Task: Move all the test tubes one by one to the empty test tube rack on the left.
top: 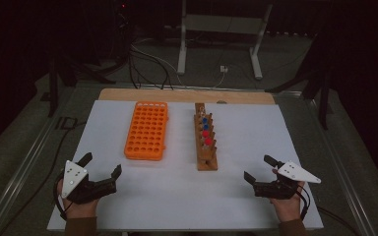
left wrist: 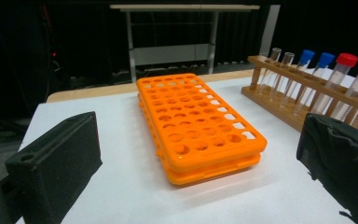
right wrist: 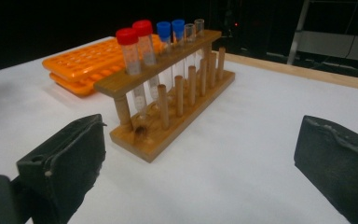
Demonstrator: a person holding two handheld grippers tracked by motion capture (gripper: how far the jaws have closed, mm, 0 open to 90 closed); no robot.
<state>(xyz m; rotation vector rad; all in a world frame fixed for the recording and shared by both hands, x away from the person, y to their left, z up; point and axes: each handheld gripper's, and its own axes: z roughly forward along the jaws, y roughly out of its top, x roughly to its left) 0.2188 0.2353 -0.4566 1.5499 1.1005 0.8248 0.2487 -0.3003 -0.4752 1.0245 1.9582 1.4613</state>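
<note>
Both tongs gape empty: left tongs point(top: 100, 165) near orange rack point(top: 146, 130), right tongs point(top: 259, 167) near wooden tube rack point(top: 206, 145).

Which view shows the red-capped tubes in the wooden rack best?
The right gripper view: both red-capped tubes stand near and sharp. The left gripper view shows them at its right edge; the high view gives small red dots in the wooden rack.

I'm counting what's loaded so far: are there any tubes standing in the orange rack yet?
No, every hole of the orange rack is bare, and the capped tubes all stand in the wooden rack.
</note>
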